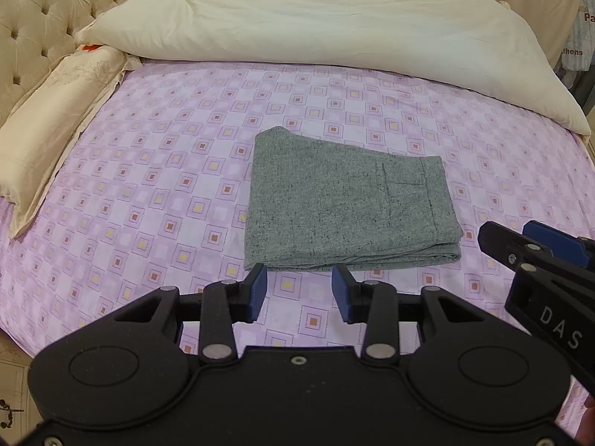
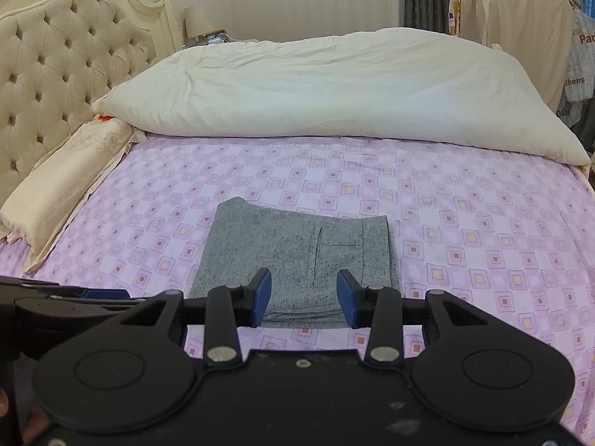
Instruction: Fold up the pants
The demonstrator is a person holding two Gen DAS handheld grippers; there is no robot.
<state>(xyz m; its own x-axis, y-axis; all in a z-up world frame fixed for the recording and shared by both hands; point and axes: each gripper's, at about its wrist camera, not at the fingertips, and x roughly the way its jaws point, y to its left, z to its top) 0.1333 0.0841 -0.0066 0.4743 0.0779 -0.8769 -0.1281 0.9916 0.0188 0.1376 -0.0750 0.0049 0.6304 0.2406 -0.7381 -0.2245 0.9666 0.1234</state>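
**Pants folded on the bed, both grippers empty beside them**

Pants [image 1: 349, 208] lie as one compact grey rectangle, several layers thick at the near edge, with a stitched pocket outline showing on top. Two grippers are in view, each with two blue-padded fingers.

From the left wrist camera, the left gripper [image 1: 299, 293] has its fingers spread apart with nothing between them; they hover just short of the near edge of the pants, over the sheet. The right gripper [image 1: 535, 245] enters from the right, just beside the pants' near right corner, and does not touch the cloth there. From its own camera, its fingers are also spread and hold nothing, and its tips frame the near edge of the pants; whether they touch the fabric I cannot tell.

Outward from the pants lies one purple bedsheet [image 1: 156, 171] printed with small squares. One large cream duvet [image 1: 316, 18] is heaped across the far side of the bed. One cream pillow [image 1: 48, 126] lies along the left edge, against one tufted headboard [image 2: 55, 67]. One small lamp [image 2: 195, 20] stands behind the headboard, and garments [image 2: 520, 11] hang at the far right.
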